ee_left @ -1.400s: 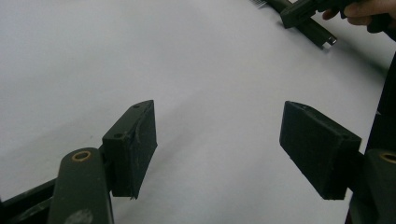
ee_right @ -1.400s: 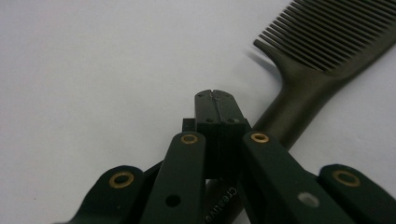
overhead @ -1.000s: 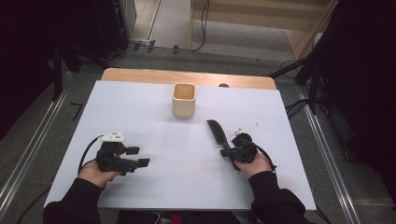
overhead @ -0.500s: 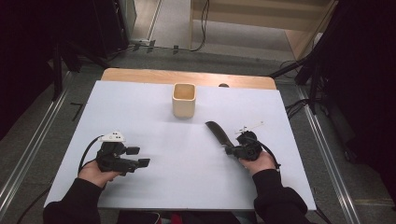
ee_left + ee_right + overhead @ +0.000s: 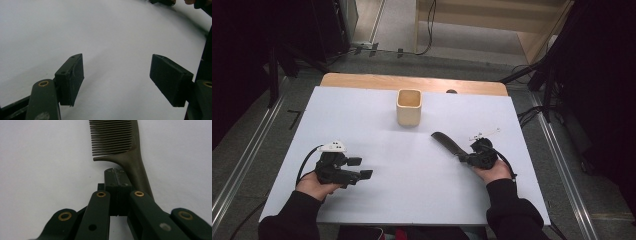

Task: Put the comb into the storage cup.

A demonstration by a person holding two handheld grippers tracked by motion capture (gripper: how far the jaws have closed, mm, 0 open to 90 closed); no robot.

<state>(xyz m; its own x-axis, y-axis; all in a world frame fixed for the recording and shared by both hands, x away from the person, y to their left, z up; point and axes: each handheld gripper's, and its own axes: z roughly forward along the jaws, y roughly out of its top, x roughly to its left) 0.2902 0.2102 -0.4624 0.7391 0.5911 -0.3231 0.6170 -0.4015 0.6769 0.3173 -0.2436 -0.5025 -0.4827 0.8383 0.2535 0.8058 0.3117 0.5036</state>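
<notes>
Right tool (image 5: 464,158) has swung the comb (image 5: 446,143) leftward, jaws closed

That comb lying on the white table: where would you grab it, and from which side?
By the narrow handle of the comb, from the person's end, the way the right tongs sit now. It lies flat with its teeth pointing away, and the handle is the slim, solid part.

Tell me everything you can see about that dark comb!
The comb is dark brownish-black and looks like plastic. It has one row of fine, straight teeth and a curved, tapering handle. It lies on the white table, pointing toward the cream square cup but apart from it. Its handle runs beside the shut right gripper; whether the gripper pinches it is hard to tell.
</notes>
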